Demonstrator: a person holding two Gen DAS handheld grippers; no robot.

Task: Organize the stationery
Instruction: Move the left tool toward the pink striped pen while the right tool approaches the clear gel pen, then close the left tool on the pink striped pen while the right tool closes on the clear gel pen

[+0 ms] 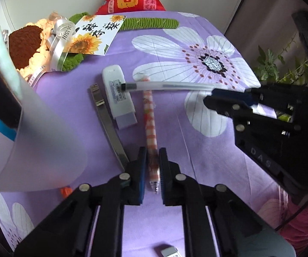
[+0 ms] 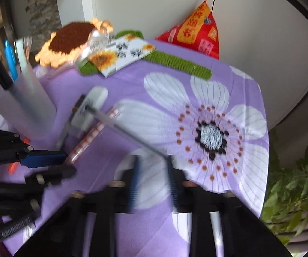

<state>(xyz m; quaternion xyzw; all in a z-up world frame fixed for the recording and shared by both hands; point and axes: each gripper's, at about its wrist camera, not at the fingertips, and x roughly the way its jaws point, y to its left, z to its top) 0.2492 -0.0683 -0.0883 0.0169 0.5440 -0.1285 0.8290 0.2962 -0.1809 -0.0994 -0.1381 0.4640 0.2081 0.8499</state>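
1. The left gripper (image 1: 152, 169) was clamped on the checked pen (image 1: 150, 124) near its tip end, pads pressed to both sides of the barrel. The pen's long axis ran straight away from the jaws across the purple flowered cloth (image 1: 166, 141).
2. The right gripper (image 1: 214, 95) had closed on the back end of the clear pen (image 1: 166, 85). That pen lay crosswise over the checked one, its dark tip resting on the white correction-tape case (image 1: 119, 97).
3. My call: the crossing decided it. The clear pen sat on top, so the right hand looked better placed to lift first.
4. The frosted pen cup (image 1: 36, 132) stood at the left, nearer the left hand.
5. The right wrist view was badly blurred; the grip there couldn't be read. A metal clip (image 1: 106, 126) lay beside the case.
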